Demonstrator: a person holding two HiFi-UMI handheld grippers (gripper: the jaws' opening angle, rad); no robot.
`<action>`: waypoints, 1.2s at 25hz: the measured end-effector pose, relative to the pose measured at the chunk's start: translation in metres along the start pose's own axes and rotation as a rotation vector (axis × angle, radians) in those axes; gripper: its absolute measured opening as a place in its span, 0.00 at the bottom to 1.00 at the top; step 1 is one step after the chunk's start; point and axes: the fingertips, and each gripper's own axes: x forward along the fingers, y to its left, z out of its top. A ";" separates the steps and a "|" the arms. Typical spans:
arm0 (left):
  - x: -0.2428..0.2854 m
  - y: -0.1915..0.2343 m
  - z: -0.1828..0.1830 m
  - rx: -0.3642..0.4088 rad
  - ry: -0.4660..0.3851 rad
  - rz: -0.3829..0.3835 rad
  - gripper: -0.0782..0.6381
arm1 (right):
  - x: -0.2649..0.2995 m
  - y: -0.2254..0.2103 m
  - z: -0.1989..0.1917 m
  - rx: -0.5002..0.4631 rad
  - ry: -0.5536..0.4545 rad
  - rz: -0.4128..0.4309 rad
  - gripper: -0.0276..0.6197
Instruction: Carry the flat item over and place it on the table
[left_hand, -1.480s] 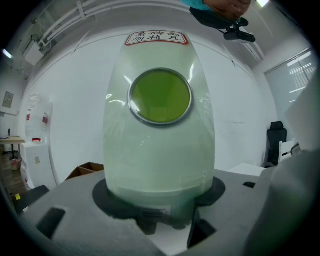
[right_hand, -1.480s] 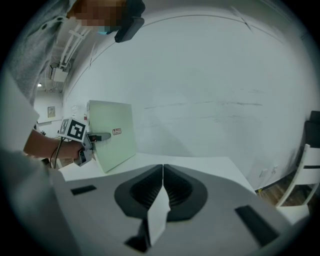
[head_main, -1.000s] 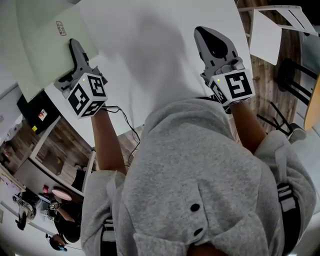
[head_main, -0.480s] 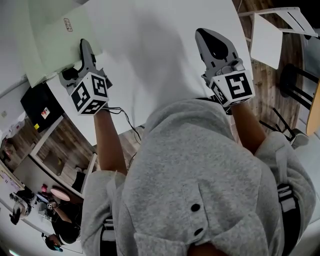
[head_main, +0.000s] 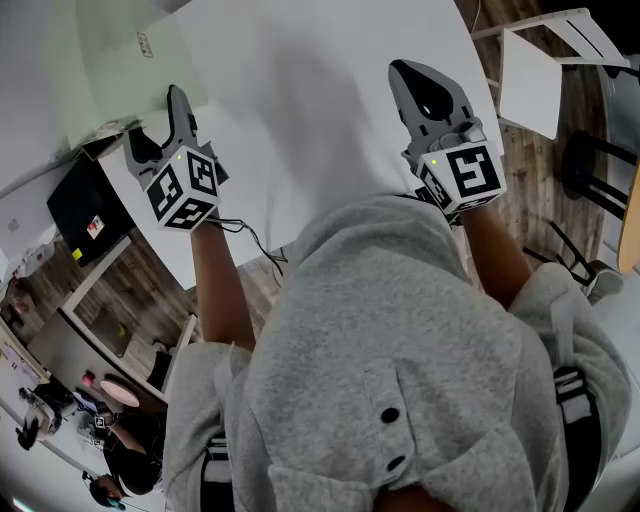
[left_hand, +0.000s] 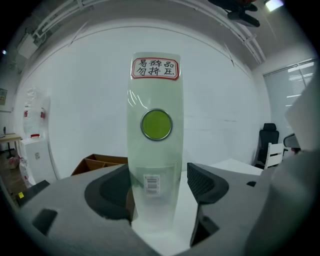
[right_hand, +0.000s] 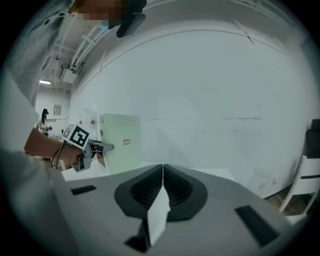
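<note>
The left gripper (left_hand: 159, 186) has just been spreading its jaws and stands wide open. The pale green flat plastic pack with a red-bordered label (left_hand: 155, 125) sits loose between them, resting on the white counter (head_main: 300, 120). The right gripper (right_hand: 162, 172) is closed on nothing, so placement looks done, with 1 step seemingly left: drawing the left gripper clear.

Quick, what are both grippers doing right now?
Left gripper: open, jaws have just been opening, flat green item between them.
Right gripper: shut, nothing held.
</note>
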 end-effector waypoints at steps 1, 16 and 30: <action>-0.004 0.000 0.001 -0.002 0.000 -0.001 0.58 | -0.003 0.001 0.001 -0.002 -0.004 -0.001 0.08; -0.109 -0.001 -0.002 -0.003 0.048 0.000 0.53 | -0.073 0.030 0.006 -0.035 -0.019 -0.073 0.08; -0.234 -0.050 -0.025 -0.015 0.115 -0.179 0.14 | -0.147 0.085 -0.012 -0.063 -0.032 -0.067 0.08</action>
